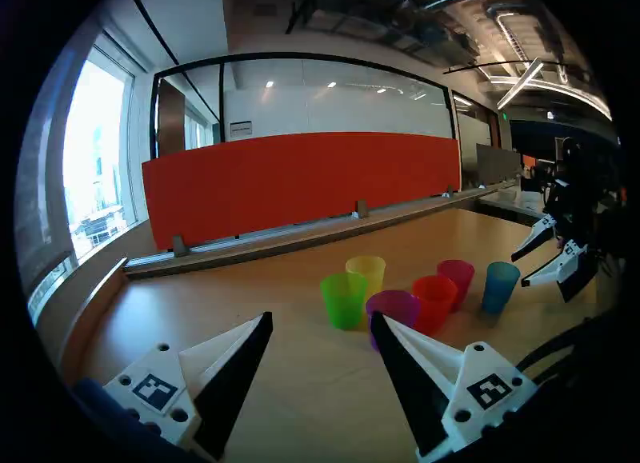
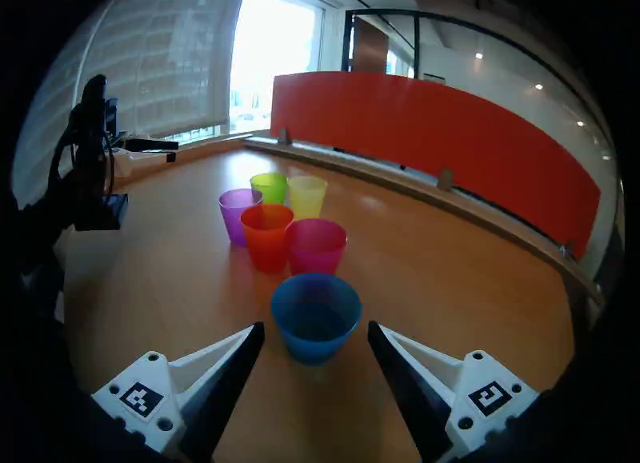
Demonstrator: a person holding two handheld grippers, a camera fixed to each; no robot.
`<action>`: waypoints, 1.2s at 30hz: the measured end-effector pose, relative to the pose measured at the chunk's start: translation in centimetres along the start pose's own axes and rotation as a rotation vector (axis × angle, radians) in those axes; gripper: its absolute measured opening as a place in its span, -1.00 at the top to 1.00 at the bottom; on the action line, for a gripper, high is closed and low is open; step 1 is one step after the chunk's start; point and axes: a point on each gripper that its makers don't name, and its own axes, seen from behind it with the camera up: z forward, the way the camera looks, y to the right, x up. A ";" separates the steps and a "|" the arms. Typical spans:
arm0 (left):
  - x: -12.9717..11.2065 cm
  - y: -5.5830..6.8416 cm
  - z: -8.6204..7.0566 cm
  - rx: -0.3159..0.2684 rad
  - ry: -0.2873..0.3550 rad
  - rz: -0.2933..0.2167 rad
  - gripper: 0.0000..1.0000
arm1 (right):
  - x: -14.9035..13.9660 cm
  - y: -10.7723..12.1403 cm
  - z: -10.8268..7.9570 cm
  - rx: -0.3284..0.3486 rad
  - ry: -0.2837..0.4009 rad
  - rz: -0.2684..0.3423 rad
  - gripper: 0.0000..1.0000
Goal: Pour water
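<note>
Two level | left gripper (image 1: 321, 317) spread, empty | right gripper (image 2: 316, 325) spread — facing blue cup (image 2: 315, 339)

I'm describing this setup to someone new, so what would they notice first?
The long red partition along the far edge of the wooden table stands out most. Next, five bright plastic cups huddle together mid-table. A blue cup stands apart from them, just ahead of the right gripper, its fingers open.

Base of purple cup (image 1: 394, 305) hidden behind left gripper (image 1: 321, 317) finger; yellow cup (image 1: 366, 268) lower part behind green cup (image 1: 344, 299).
</note>
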 end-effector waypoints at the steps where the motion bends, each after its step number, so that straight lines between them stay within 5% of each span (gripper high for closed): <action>1: -0.1 0.0 0.1 0.000 -0.001 -0.001 -0.82 | -0.1 0.0 0.2 0.001 -0.003 0.001 -1.00; 36: -0.2 0.7 0.8 -0.009 -0.008 0.003 -0.81 | -1.1 0.1 4.7 0.018 -0.038 -0.007 -1.00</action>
